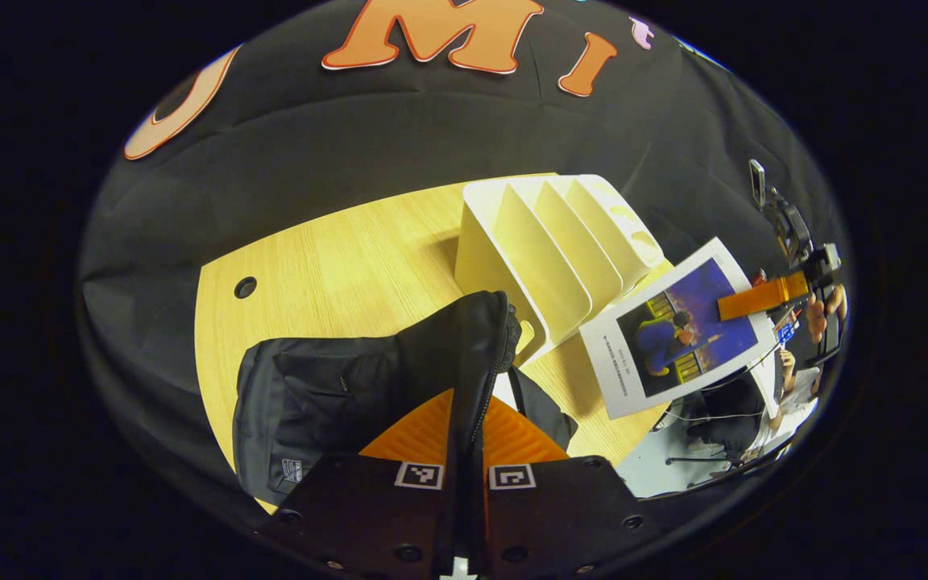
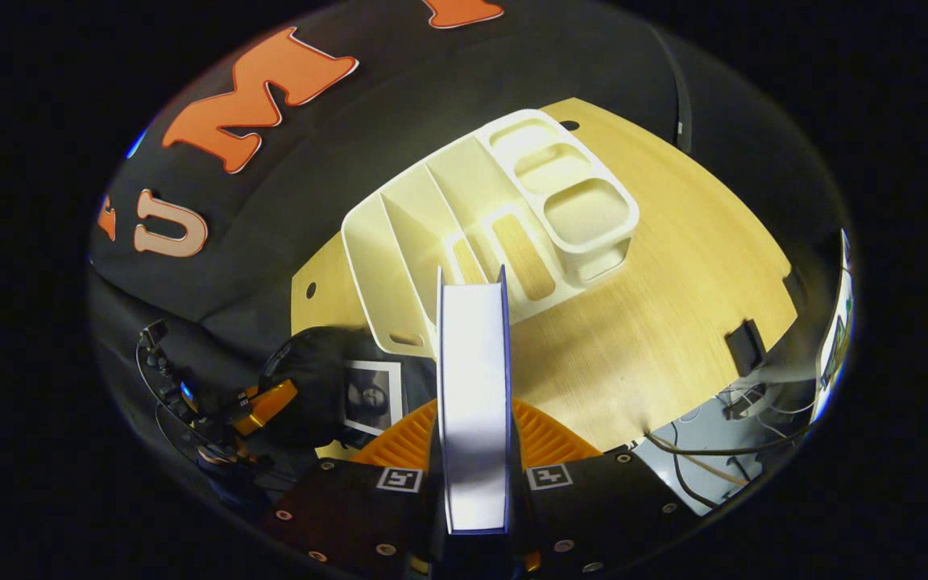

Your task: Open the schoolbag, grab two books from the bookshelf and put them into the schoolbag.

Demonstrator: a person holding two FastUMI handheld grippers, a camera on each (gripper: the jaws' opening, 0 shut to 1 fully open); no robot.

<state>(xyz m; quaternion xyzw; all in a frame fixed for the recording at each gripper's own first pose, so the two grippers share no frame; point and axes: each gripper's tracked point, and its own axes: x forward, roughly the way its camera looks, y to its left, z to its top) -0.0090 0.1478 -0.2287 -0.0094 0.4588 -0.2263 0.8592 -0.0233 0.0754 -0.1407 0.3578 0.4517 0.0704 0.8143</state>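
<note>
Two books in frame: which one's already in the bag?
The portrait-cover book, showing inside the open schoolbag. The blue-cover book is clamped in the right gripper, off the table.

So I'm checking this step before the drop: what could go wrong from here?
The left gripper pinches just one edge of the schoolbag, so the opening could sag shut. The book is held by one end in the right gripper and could swing. It might also clip the bookshelf.
</note>
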